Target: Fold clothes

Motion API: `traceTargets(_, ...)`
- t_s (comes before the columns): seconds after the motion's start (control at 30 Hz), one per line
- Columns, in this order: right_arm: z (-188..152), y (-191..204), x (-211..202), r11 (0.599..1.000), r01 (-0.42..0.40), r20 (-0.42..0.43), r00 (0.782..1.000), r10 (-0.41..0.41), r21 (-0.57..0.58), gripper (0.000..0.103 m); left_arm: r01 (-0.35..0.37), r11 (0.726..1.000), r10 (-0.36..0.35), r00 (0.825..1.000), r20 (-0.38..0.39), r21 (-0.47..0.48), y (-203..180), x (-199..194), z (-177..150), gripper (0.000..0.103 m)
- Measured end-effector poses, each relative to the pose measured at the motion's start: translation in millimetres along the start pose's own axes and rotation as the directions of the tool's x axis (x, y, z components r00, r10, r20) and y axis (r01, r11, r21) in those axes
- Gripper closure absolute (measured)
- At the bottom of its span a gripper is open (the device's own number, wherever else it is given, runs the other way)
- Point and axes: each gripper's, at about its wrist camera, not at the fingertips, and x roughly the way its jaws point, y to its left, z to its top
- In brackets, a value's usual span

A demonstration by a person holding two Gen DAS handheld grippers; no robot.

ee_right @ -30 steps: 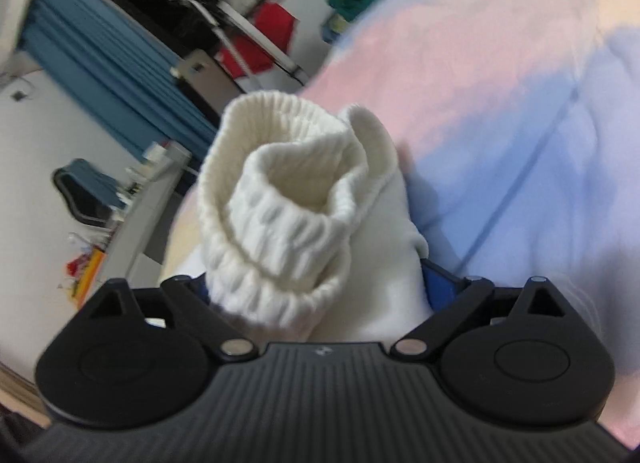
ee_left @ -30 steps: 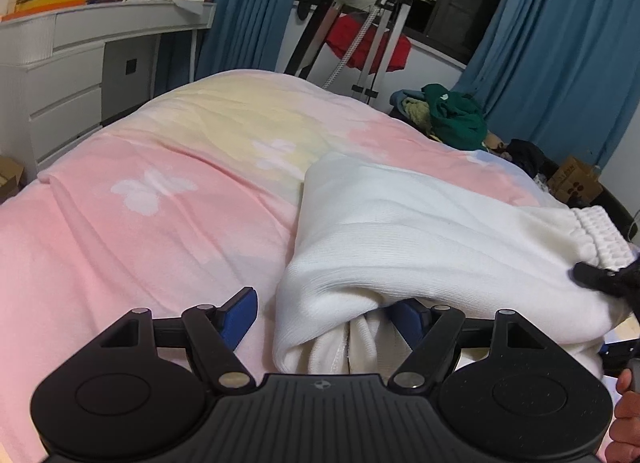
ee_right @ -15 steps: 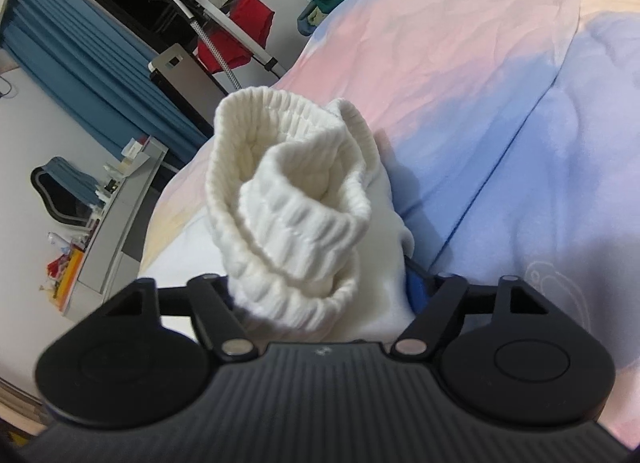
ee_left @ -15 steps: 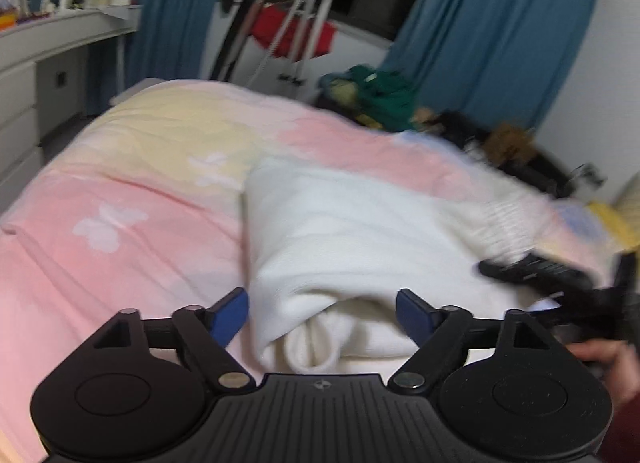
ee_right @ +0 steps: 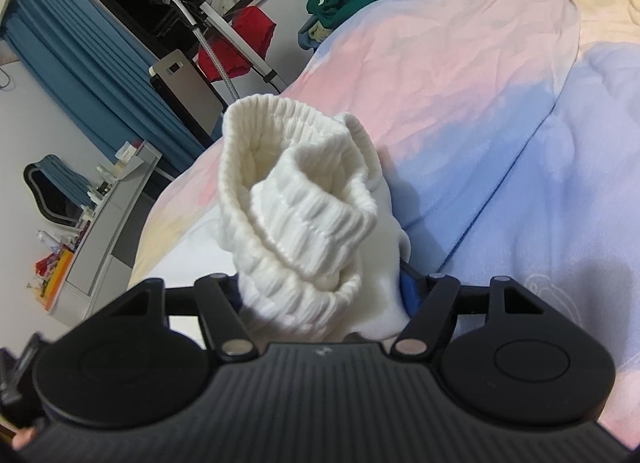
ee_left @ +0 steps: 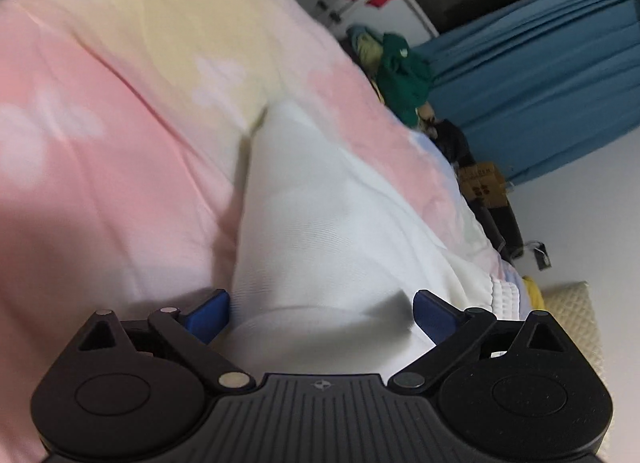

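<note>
A white knit garment (ee_left: 332, 231) lies folded on the pastel bedspread (ee_left: 100, 167). In the left wrist view its folded end sits between the blue pads of my left gripper (ee_left: 320, 313), which stand wide apart; the view is tilted and blurred. In the right wrist view my right gripper (ee_right: 324, 291) is shut on the garment's ribbed waistband (ee_right: 296, 207), which bunches up in front of the camera and hides the left pad. The bedspread (ee_right: 500, 111) runs behind it.
Off the bed's far side are a green clothes pile (ee_left: 404, 75), a garment steamer stand with a red cloth (ee_right: 240, 43), blue curtains (ee_left: 540, 83), a cardboard box (ee_left: 482, 185) and a white desk (ee_right: 108, 215). A cream pillow (ee_left: 576, 311) lies at the right.
My left gripper has swung and tilted, so its view has rolled; the garment now fills the gap between its pads. My right gripper keeps its hold on the waistband and has shifted slightly.
</note>
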Motion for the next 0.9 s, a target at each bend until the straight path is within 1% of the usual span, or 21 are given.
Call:
traceTargets(0.07,2,3,-2,1.0,-0.025,0.023,0.999,0.025,-0.005,0.033,0.012,1.0,-0.012,0.999,-0.032,-0.004,3,13,3,0.005)
traceTargets(0.17,6,6,-12,0.991,-0.132,0.08,0.988,0.131,0.01,0.033,0.028,1.0,-0.028,0.999,-0.042,-0.003,8,19,4,0.004)
traceTargets(0.2,7,9,-14,0.989,-0.145,0.093,0.985,0.145,-0.003,0.033,0.033,0.999,-0.033,0.999,-0.043,-0.002,10,21,4,0.004)
traceTargets(0.3,6,16,-11,0.993,-0.108,0.093,0.989,0.112,-0.045,0.033,0.05,0.999,-0.05,0.997,-0.053,-0.008,17,25,5,0.006)
traceTargets(0.4,6,6,-1,0.998,-0.057,0.059,0.997,0.057,0.006,0.033,0.054,0.999,-0.053,0.997,-0.055,0.011,14,29,2,0.007)
traceTargets(0.47,6,-2,5,0.999,-0.027,0.031,0.999,0.026,0.045,0.032,0.042,0.999,-0.041,0.998,-0.05,0.03,10,31,-1,0.008)
traceTargets(0.67,3,0,6,0.999,-0.014,0.026,1.0,0.013,0.041,0.032,0.007,0.999,-0.006,1.0,-0.018,0.053,6,29,-6,0.019)
traceTargets(0.8,2,4,3,1.0,-0.007,0.034,0.999,0.006,0.026,0.038,-0.017,0.997,0.017,1.0,0.007,0.079,-2,26,-8,0.023)
traceTargets(0.9,7,9,-4,1.0,-0.019,0.042,0.999,0.019,0.012,0.043,-0.039,0.996,0.036,0.999,0.037,0.083,-10,20,-10,0.03)
